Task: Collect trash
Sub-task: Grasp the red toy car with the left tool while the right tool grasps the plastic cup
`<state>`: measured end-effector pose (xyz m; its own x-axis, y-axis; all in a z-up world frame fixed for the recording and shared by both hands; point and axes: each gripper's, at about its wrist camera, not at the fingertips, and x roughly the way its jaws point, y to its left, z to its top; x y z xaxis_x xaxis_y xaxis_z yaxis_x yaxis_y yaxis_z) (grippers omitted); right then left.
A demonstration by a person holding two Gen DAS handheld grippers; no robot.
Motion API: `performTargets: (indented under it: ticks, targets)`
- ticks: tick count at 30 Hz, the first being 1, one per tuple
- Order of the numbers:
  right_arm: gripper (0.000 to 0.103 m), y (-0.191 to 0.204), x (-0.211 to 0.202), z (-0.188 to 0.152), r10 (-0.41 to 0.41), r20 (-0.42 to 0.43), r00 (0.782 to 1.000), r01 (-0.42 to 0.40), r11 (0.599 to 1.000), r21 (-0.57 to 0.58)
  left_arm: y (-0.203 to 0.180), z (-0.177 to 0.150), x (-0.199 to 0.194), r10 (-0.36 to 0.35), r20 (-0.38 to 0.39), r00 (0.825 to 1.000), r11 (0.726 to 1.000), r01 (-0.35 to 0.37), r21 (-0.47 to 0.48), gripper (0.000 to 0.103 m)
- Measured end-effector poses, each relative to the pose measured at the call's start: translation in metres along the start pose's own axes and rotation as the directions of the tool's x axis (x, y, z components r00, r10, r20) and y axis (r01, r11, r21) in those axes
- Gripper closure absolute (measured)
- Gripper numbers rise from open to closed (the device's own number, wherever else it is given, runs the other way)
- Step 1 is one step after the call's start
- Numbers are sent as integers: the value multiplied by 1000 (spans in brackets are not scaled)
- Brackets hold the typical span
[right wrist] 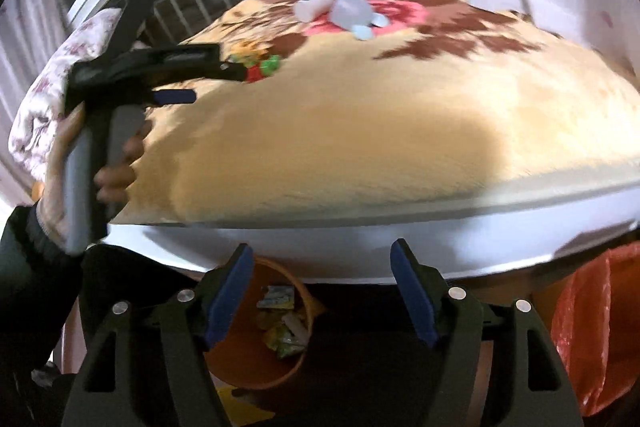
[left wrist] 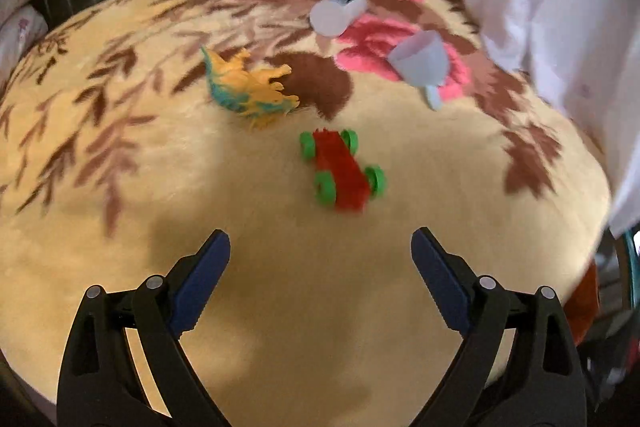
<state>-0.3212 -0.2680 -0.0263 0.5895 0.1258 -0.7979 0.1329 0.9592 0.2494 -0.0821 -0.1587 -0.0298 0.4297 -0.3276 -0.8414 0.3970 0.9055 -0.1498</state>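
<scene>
Each claw is built of matte black plastic arms that fork into two struts, pinned with round silver rivets. The left claw (left wrist: pixel 320 243) carries dark blue pads with a toothed inner edge on its two fingers, one at seven o'clock and one at five o'clock of its own view. The right claw (right wrist: pixel 322 259) has the same blue pads and silver rivets. At nine o'clock of the right wrist view, the left hand (right wrist: pixel 114 167) grips a grey handle, with a dark sleeve (right wrist: pixel 28 251) below it.

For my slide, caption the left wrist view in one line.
Open left gripper hovers over a floral plush blanket, facing a red toy car with green wheels and an orange toy dinosaur.
</scene>
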Motion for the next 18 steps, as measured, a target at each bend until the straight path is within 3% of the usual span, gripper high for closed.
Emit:
performTargets:
  ticks: [7,10,12,13,16,18]
  targets:
    - [33,-28,5,-5,-23,-16,1000,23,999,44,-17,30,43,122,-20,992,992,-123,-40,14]
    - [33,-32,7,-6,-30,-24,999,32,998,51,-17,34,54,151,-12,988,987,-152,-45,32]
    - [33,-34,6,-5,-35,-21,999,36,998,51,-23,33,52,136,18,991,991,-136,-9,60]
    - [33,-34,5,-4,-38,-16,999,38,998,50,-27,32,52,127,26,992,992,-127,14,66]
    - [33,-34,4,1,-46,-11,999,46,998,44,-30,31,50,128,39,991,991,-129,39,66]
    - [33,-33,1,8,-59,1,998,59,998,29,-25,30,43,90,37,995,996,-91,22,66]
